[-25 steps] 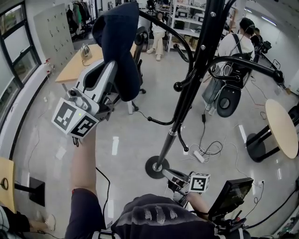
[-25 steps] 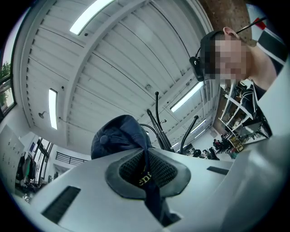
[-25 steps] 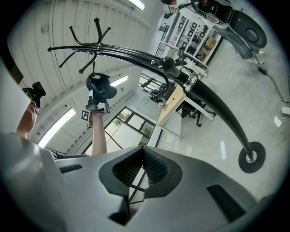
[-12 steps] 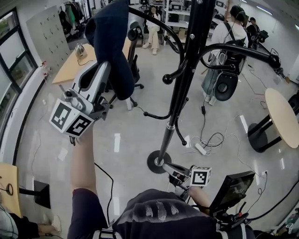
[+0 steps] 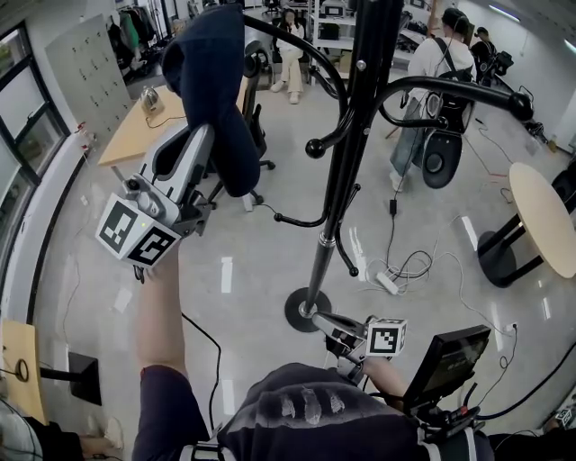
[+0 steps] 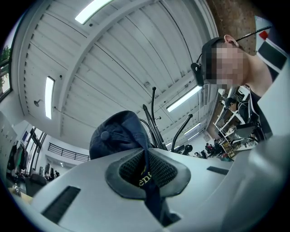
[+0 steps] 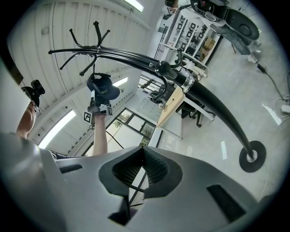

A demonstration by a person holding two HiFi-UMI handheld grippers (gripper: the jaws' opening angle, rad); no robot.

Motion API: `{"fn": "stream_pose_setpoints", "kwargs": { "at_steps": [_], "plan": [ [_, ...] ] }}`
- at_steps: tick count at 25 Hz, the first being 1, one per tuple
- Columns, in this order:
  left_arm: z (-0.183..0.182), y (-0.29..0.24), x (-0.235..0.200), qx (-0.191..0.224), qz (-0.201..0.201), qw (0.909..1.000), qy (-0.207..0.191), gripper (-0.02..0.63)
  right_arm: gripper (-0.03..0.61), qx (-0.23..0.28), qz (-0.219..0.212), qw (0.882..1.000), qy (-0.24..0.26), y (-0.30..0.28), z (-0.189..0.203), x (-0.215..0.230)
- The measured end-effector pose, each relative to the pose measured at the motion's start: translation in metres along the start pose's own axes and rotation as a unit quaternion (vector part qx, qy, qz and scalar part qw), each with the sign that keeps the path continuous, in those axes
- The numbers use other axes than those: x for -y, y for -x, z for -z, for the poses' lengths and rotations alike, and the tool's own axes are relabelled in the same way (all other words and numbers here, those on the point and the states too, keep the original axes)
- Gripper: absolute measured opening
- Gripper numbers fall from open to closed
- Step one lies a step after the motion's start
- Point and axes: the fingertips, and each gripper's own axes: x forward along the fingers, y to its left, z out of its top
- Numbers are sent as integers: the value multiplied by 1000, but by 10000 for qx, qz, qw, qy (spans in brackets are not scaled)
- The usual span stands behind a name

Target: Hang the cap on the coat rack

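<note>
The left gripper (image 5: pixel 205 137) clamps a navy fabric cap (image 5: pixel 216 81), the black metal coat rack (image 5: pixel 346 153) standing to its right, while the right gripper (image 5: pixel 322 326), jaws together and empty, sits beside the rack's base.

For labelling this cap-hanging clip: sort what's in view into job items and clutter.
Job: cap, clamped in the left tool; coat rack.
Clutter: round table, wooden desk, power strip on the floor.

bright, even indoor light through fisheye lenses
ceiling strip lights (image 6: pixel 93 12) glare white; floor (image 5: pixel 225 275) shows pale reflections; frame edges curve, gripper views vignette black at corners.
</note>
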Motion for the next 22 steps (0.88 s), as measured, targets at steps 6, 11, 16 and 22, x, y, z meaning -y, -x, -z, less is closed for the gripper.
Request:
{"fn": "stream_pose_setpoints", "kwargs": {
  "at_steps": [6, 11, 16, 22],
  "plan": [
    [12, -2, 7, -56, 136, 9998, 111, 25, 5, 61, 10, 10000, -18, 0, -2, 1],
    [19, -1, 15, -112, 198, 9995, 201, 25, 5, 64, 64, 10000, -18, 1, 3, 2],
    [19, -7, 18, -74, 193, 9996, 213, 25, 5, 85, 97, 9999, -9, 8, -2, 4],
    [14, -2, 19, -174, 296, 9991, 231, 25, 5, 80, 56, 9999, 88, -2, -2, -7]
  ]
}}
